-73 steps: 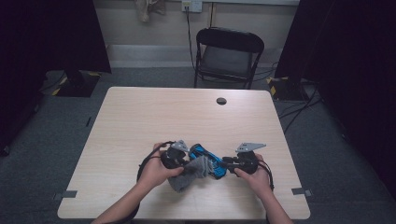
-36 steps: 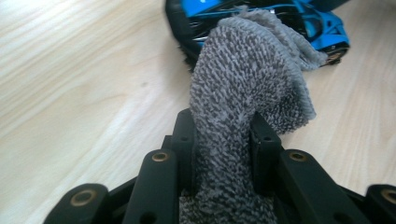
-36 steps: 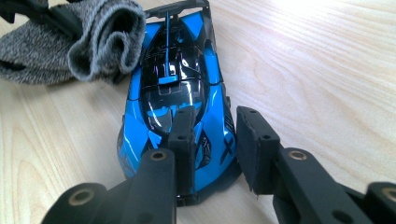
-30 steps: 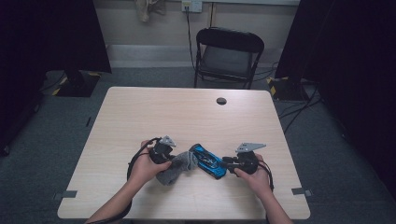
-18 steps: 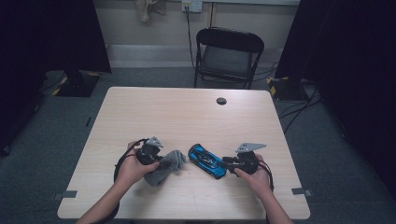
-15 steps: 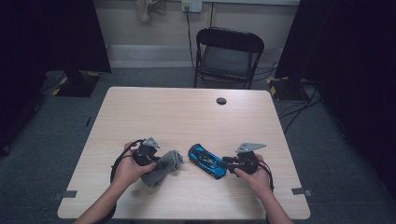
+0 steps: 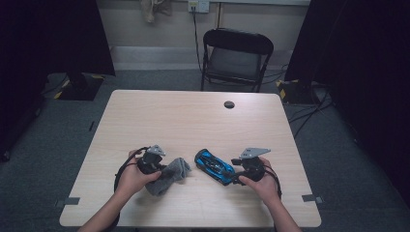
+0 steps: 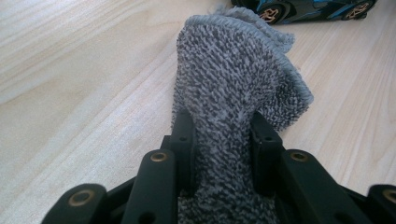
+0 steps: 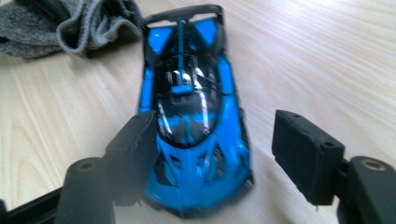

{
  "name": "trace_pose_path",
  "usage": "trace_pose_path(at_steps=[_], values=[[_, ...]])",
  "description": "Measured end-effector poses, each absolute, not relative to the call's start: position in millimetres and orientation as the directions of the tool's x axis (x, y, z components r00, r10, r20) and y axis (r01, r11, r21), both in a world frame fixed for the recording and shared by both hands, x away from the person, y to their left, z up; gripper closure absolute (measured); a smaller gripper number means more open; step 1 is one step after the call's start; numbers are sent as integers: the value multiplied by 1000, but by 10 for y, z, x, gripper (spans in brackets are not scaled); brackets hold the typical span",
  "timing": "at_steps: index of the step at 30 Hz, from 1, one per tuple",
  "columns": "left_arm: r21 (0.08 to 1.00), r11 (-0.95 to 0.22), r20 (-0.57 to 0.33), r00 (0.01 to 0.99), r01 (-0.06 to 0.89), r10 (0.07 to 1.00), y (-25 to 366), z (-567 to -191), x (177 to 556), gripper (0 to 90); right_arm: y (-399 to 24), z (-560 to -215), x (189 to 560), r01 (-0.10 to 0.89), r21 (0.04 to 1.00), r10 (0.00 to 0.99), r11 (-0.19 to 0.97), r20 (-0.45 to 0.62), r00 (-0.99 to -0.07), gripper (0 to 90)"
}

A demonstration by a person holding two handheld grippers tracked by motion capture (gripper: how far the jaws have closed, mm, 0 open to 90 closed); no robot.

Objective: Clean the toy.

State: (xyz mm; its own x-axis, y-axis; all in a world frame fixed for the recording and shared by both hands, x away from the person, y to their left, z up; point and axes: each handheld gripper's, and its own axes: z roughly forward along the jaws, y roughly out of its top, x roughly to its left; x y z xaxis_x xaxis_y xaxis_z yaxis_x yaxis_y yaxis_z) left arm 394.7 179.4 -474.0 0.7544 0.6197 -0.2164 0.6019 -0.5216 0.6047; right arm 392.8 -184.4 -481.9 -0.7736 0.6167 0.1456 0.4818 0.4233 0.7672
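Grey cloth [image 8: 233,79] lies on the table [image 7: 193,116] near its front edge, pinched in the left gripper [image 8: 222,140]. Blue toy car [image 9: 191,112] sits just beside it, between the right gripper's [image 9: 219,154] jaws, which have just been opening; the right gripper view shows a gap. The high view adds a chair [image 7: 237,58] behind.

A light wooden table [image 7: 193,121] with a small black disc [image 7: 229,104] near its far edge. Behind it stands an empty black folding chair [image 7: 236,58] on grey carpet.
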Motion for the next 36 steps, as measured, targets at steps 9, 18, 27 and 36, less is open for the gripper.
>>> trace_pose_path(at_steps=[9,18,27,36], values=[[603,-528,-215,760,597,613,1805,-4740,3950,685,-1569,-4792,3939,434,767,600,473,81,-796,174],[606,-526,-216,760,597,614,1803,-4741,3947,685,-1369,-4892,4038,439,741,607,509,53,-793,160],[615,-519,-212,758,594,616,1805,-4746,3933,685,-1302,-4998,4082,434,730,610,527,31,-792,163],[619,-519,-210,761,589,614,1786,-4734,3919,685,-1286,-4994,4068,416,727,591,547,18,-807,179]])
